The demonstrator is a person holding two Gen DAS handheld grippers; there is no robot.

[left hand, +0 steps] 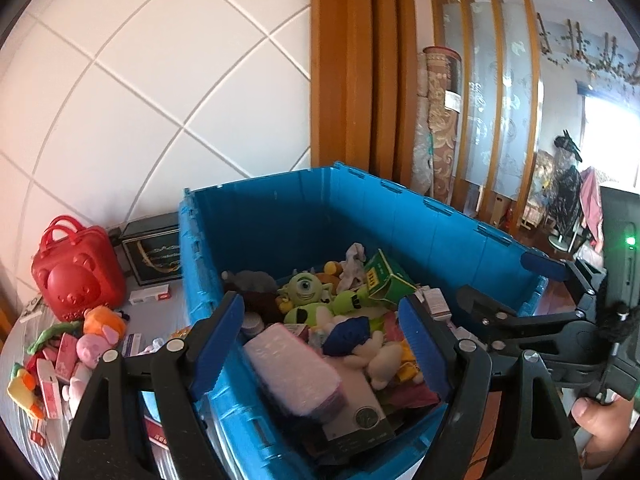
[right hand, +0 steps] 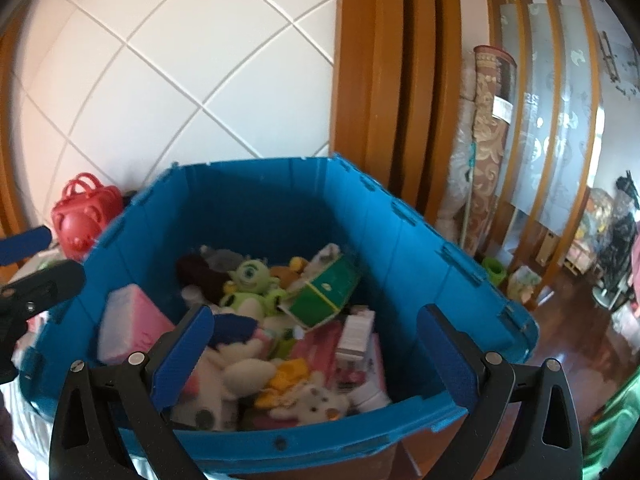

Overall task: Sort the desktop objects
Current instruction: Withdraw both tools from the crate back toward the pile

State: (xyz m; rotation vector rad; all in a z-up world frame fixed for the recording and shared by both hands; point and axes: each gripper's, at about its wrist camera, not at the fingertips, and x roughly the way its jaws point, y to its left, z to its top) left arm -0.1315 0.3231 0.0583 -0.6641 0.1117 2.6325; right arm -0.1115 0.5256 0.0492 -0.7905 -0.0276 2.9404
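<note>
A blue plastic crate [left hand: 440, 232] [right hand: 420, 240] holds several toys and boxes: a green one-eyed plush [left hand: 306, 290] [right hand: 252, 276], a green box [left hand: 390, 280] [right hand: 326, 294], a pink bubble-wrapped box [left hand: 296, 372] [right hand: 128, 320] and white plush toys [right hand: 240, 372]. My left gripper [left hand: 320, 344] is open and empty over the crate's near left part. My right gripper [right hand: 316, 356] is open and empty over the crate's near edge. The right gripper also shows in the left wrist view [left hand: 516, 292], at the crate's right rim.
On the table left of the crate are a red bear-shaped case [left hand: 76, 276] [right hand: 82, 220], a dark framed box [left hand: 154, 254], a pink pig plush [left hand: 96, 344] and several small boxes [left hand: 52, 384]. A tiled wall and wooden pillars [left hand: 360, 64] stand behind.
</note>
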